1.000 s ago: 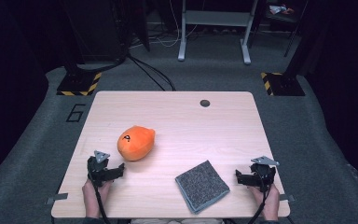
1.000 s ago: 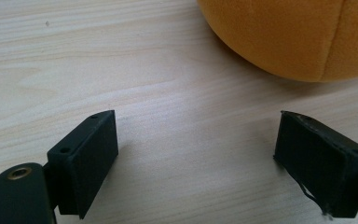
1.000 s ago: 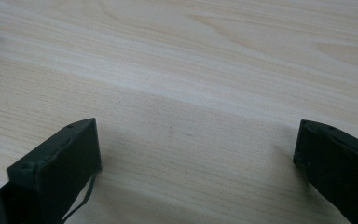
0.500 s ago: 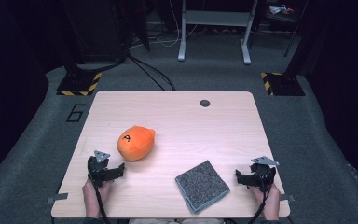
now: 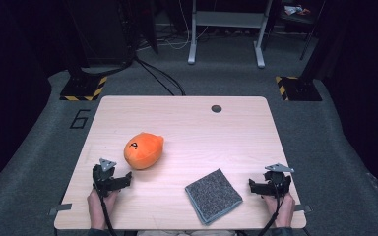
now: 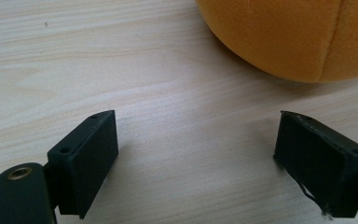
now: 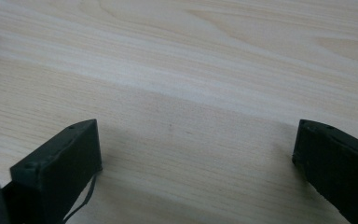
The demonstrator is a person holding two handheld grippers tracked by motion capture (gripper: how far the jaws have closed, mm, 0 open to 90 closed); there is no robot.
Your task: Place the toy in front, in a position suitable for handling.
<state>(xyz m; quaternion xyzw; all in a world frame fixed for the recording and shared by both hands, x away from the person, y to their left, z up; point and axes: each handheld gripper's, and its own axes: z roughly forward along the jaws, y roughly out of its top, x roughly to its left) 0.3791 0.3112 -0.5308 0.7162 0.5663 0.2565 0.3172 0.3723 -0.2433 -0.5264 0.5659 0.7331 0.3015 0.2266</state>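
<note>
"6" [image 5: 80, 118] on floor mat; both grippers' fingers wide open, empty — left gripper [image 5: 112, 181] nr orange plush [image 5: 143, 149].

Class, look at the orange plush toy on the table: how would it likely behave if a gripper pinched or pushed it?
The orange plush toy looks soft and stuffed, so it would probably squash under the jaws. Its rounded body may rock or roll when nudged. Its fuzzy fabric likely grips rather than slips.

In the left gripper view the round orange plush toy [image 6: 289, 37] is cut off by the top and right edges. From above, the black mark on its face is too small to read. The person's forearms [image 5: 97, 216] leave the bottom edge.
</note>
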